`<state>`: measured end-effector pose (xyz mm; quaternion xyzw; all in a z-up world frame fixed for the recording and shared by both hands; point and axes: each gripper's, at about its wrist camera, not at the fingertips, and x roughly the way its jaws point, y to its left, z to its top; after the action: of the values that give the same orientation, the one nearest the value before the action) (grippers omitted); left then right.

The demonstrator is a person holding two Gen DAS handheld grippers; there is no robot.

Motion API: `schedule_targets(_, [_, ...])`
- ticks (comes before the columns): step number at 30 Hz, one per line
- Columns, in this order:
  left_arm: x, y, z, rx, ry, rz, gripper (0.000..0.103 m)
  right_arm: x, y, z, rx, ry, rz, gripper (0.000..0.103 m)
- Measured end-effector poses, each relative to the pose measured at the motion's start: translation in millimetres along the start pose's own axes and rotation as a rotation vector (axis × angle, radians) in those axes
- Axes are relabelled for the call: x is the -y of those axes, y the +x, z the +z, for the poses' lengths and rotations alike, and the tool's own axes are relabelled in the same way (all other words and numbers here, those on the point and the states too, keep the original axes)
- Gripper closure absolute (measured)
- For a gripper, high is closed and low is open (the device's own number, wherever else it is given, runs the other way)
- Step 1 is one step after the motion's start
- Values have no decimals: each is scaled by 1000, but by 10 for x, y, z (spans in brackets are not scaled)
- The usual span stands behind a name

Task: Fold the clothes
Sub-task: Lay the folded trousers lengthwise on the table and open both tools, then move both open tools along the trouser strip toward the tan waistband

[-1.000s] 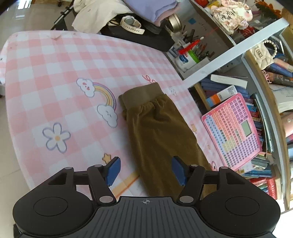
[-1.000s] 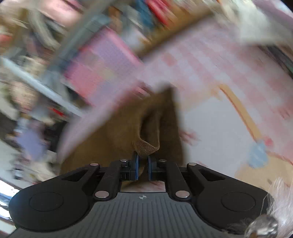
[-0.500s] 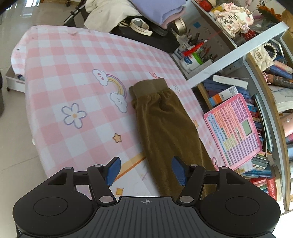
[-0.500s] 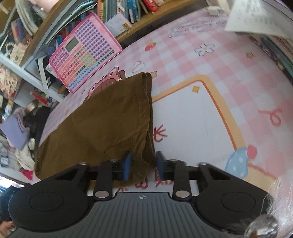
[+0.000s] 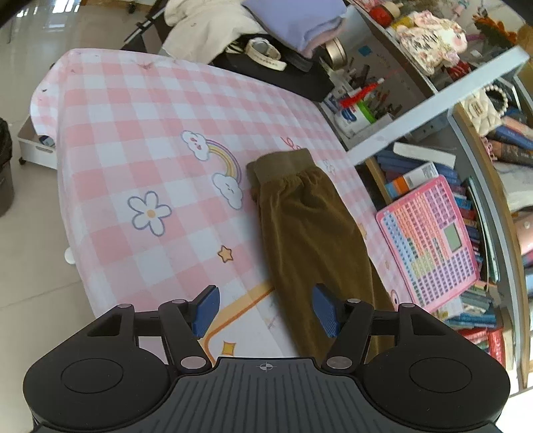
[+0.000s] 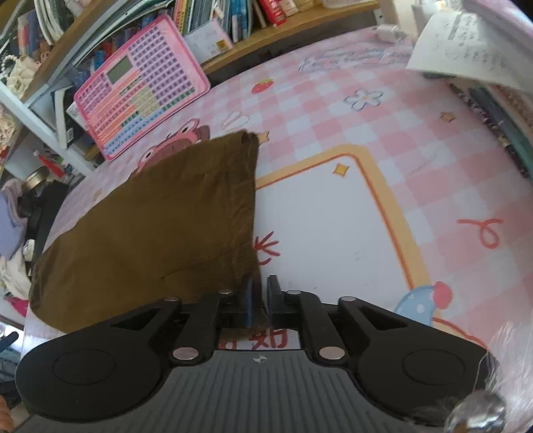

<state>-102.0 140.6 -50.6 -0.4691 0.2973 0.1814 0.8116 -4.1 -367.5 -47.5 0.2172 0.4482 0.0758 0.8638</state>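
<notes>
1. The brown trousers point(image 5: 309, 239) lie lengthwise on the pink checked worktop point(image 5: 140, 110), legs stacked, ribbed waistband point(image 5: 283, 165) at the far end.
2. The right gripper point(image 6: 259, 296) pinches the trousers' near hem edge; the left gripper point(image 5: 266, 309) hovers with its jaws wide apart, empty.
3. Any further fold should keep the edges aligned and the cloth taut.
4. The fabric looks soft, velvety and limp, so it should crease easily.

A home, likely a child's room: a pink checked cartoon-print cloth point(image 5: 133, 140) covers the surface, beside crowded bookshelves point(image 5: 473, 186), a pink toy learning tablet point(image 5: 429, 246) and heaped laundry point(image 5: 206, 30).
</notes>
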Motion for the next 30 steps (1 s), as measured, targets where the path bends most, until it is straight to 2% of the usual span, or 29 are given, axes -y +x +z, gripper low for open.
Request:
schedule_targets(6, [75,58,-85,-30,31,-5,41,-150,-199,-36,62,-75,2,81])
schedule_targets(17, [223,49,-329,-72,166,6,41,-556,-301,-376,42,-319,20,61])
schedule_targets(26, [161,91,-318,-104,178,-10,41,-747,-232,-512,7,-359,17,44])
schedule_targets(30, [139,186,-239,-129,182,-23,41,-837,-187,-547,1,-347,-7,42])
